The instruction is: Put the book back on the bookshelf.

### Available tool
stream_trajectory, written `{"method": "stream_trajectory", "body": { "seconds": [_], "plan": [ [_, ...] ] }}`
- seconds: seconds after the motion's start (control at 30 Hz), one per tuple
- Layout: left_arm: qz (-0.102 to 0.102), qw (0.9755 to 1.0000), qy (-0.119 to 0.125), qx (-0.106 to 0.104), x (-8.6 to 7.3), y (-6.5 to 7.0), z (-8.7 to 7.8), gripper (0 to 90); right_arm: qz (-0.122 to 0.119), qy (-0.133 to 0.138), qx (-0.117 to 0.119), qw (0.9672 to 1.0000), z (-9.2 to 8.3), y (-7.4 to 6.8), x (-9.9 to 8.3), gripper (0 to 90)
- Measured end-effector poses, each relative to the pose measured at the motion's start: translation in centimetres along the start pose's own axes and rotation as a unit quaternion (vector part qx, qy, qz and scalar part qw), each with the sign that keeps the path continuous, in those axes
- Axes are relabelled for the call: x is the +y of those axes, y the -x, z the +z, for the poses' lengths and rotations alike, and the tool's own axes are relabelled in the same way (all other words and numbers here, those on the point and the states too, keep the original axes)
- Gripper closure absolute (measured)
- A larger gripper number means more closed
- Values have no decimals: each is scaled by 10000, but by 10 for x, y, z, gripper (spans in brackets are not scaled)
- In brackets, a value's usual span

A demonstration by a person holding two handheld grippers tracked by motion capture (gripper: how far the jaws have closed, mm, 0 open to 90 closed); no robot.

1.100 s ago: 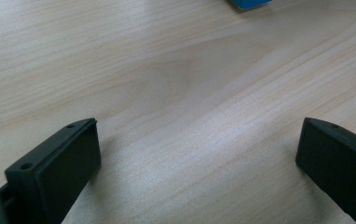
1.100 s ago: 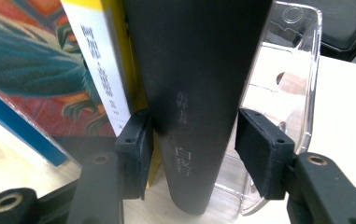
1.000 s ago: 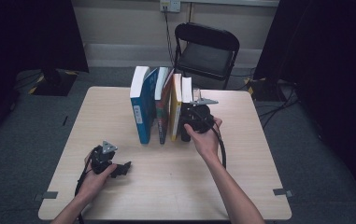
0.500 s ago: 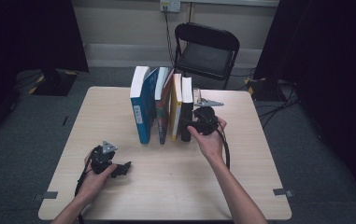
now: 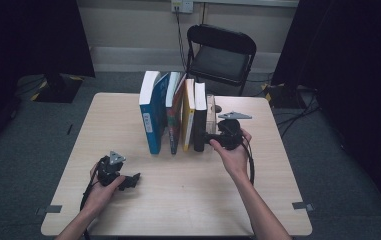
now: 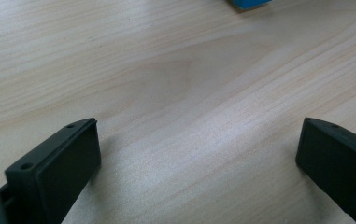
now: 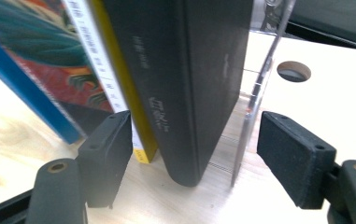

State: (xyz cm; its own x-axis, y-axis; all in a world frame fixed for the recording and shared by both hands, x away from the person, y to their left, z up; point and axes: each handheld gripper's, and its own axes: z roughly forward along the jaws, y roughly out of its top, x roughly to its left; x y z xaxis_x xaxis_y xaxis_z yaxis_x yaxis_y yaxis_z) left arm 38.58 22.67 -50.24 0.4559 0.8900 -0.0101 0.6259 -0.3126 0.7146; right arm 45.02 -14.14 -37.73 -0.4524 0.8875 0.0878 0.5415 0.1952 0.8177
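- A row of books stands upright in the middle of the pale wooden worktop (image 5: 178, 200), spines facing the near edge, the row running left to right.
- The black book (image 5: 199, 117) stands near the right end of the row, tall and narrow, its long axis vertical. Its cover is matt black with faint lettering down the spine, and the bottom corner is rounded.
- On its left, touching it, is a yellow book (image 5: 188, 115) with a white band on the spine. Further left is a book with a red and teal patterned cover (image 5: 175, 117), leaning a little, then a thick blue book (image 5: 150, 117) at the left end.
- On the right of the black book is a clear plastic bookend (image 7: 259, 84), thin and upright, just beside it.
- The right gripper (image 5: 213, 138) is held level at the foot of the black book. Its fingers (image 7: 108, 154) are spread wide, one to each side of the black book, the left one in front of the yellow spine, neither pressing in.
- The left gripper (image 5: 130, 181) rests low near the left front of the worktop, well apart from the books, its fingers (image 6: 59, 163) wide apart over bare wood grain.
- A black folding chair (image 5: 220, 52) stands beyond the far edge.
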Motion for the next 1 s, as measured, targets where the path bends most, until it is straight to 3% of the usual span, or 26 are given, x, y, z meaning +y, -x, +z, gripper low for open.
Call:
{"method": "stream_trajectory", "body": {
  "seconds": [0.17,0.6,1.0],
  "plan": [
    [1,10000,0,1,0,0,0,0,19,50,69,10000,-8,0,-10,288],
    [-8,10000,9,-10,0,0,0,0,331,-66,-49,9994,-39,38,-61,229],
    [-62,10000,-5,47,-2,-3,-2,0,434,-461,-171,9978,-65,61,-123,173]
  ]
}}
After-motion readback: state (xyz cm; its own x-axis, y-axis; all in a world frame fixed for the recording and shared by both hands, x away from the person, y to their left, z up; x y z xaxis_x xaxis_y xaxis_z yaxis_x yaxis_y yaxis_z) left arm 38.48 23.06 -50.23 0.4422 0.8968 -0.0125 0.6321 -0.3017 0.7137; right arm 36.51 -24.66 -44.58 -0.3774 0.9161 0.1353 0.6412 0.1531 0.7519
